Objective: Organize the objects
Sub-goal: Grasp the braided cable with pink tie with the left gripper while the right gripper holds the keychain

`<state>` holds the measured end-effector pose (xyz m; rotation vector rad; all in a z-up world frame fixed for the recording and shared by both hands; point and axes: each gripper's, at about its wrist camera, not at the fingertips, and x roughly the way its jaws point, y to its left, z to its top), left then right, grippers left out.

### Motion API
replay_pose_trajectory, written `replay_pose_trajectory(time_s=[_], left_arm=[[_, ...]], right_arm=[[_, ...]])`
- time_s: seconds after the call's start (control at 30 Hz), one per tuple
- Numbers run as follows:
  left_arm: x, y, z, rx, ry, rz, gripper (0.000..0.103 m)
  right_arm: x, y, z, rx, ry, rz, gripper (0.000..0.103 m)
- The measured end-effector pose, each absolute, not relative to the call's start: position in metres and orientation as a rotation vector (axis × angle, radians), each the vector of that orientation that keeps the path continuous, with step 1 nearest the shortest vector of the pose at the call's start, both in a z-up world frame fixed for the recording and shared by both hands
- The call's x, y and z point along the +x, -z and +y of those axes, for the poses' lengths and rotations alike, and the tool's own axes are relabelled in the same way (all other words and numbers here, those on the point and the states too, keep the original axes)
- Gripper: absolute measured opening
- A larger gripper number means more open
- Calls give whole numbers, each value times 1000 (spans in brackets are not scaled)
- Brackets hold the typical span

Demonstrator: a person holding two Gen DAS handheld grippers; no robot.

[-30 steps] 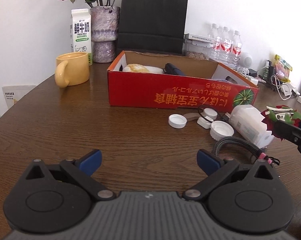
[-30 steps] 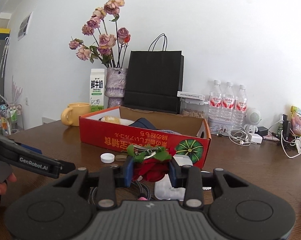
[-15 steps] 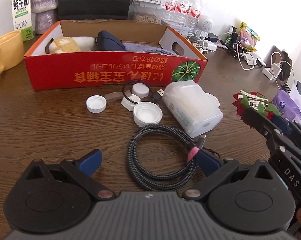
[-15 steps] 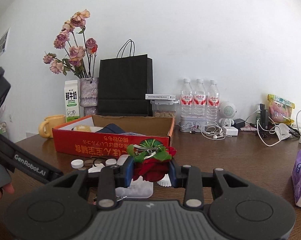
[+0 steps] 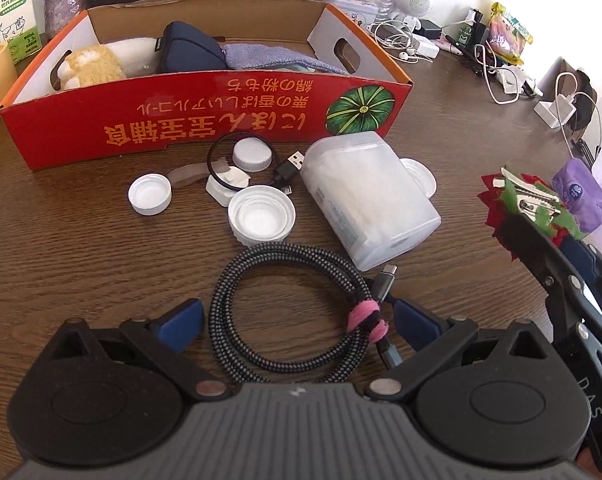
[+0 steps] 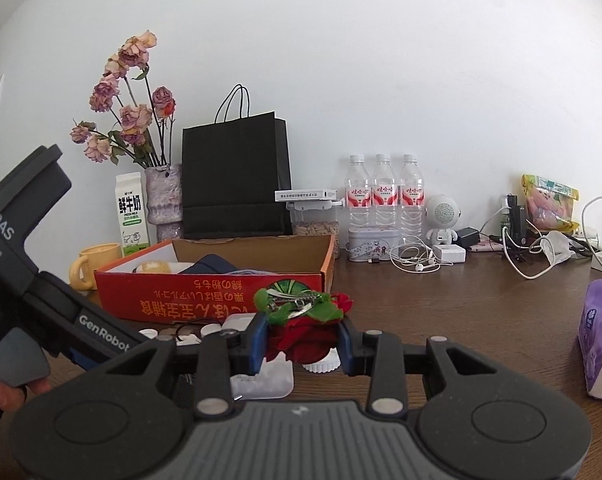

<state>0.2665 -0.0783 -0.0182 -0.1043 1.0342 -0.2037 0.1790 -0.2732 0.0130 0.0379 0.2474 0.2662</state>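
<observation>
Red felt flower clip [image 6: 307, 326] with green leaves and a metal clasp is pinched between my right gripper's [image 6: 303, 346] blue pads, jaws narrowed onto it, held up off the wooden table [image 5: 81, 248] just in front of the red cardboard box [image 5: 205, 128]. My left gripper [image 5: 297, 322] is wide open and holding nothing, tilted down over the coiled braided cable [image 5: 289, 312] with the pink tie, which sits right between the fingers. Beyond it are white bottle caps [image 5: 261, 214] and a frosted plastic container [image 5: 371, 196], lying on its side near the box.
</observation>
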Motion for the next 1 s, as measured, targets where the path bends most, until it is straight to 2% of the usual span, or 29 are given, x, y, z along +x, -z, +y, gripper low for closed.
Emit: replay_pose_trajectory(time_s=[0.63,1.0], left_arm=[[260,28,-94,93,144,981,103],[246,30,-86,102,172,916,103]], right_arm=[[174,-13,-272,38,-303,239,34],[173,-13,-272,41,-309,242,34]])
